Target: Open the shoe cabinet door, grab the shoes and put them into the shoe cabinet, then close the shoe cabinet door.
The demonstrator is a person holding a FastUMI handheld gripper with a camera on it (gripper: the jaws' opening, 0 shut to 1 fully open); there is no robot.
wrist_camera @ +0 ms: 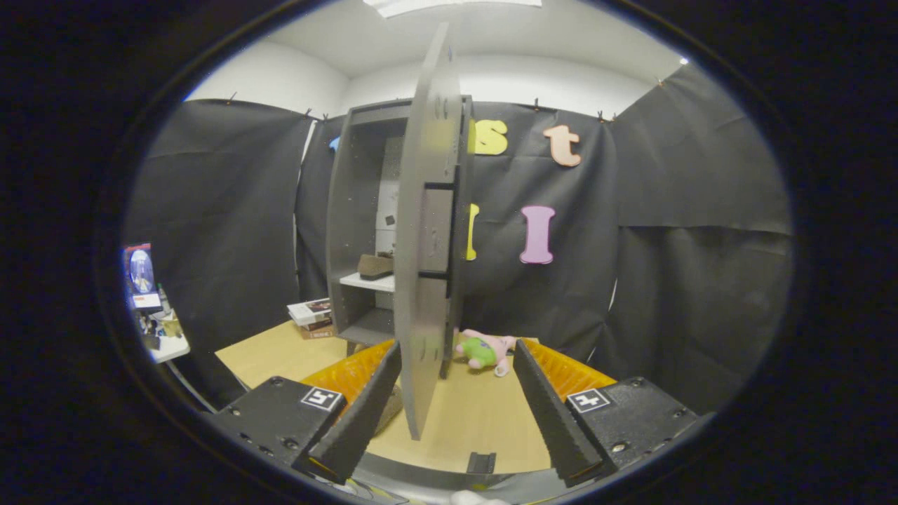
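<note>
Black cloth walls close off the booth on all sides, with a white ceiling above and a pale wooden table (280,354) as the work surface. Sitting on that table is a grey cabinet (351,231), and its door (424,231) is swung wide open, so it's seen nearly edge-on, sticking out toward the camera. You can see the black handle (440,230) on the door's right face.

Inside the cabinet there's a white shelf (370,283) with one brown shoe (375,266) on it, partly hidden by the door. Another brownish thing pokes out low down, just behind the left finger and next to the door's bottom edge, might be the second shoe (391,414) but I honestly can't tell.

The gripper (456,400) has its fingers spread wide apart, not holding anything. The door's lower edge hangs between them, closer to the left finger (361,414); whether it touches that finger isn't clear. The right finger (551,414) is well apart from it.

Other stuff: a pink and green plush toy (486,351) lies on the table beyond the fingers, right of the door. A stack of books (312,317) sits left of the cabinet. Further left is a small white desk (165,345) with clutter and a monitor (140,275).
</note>
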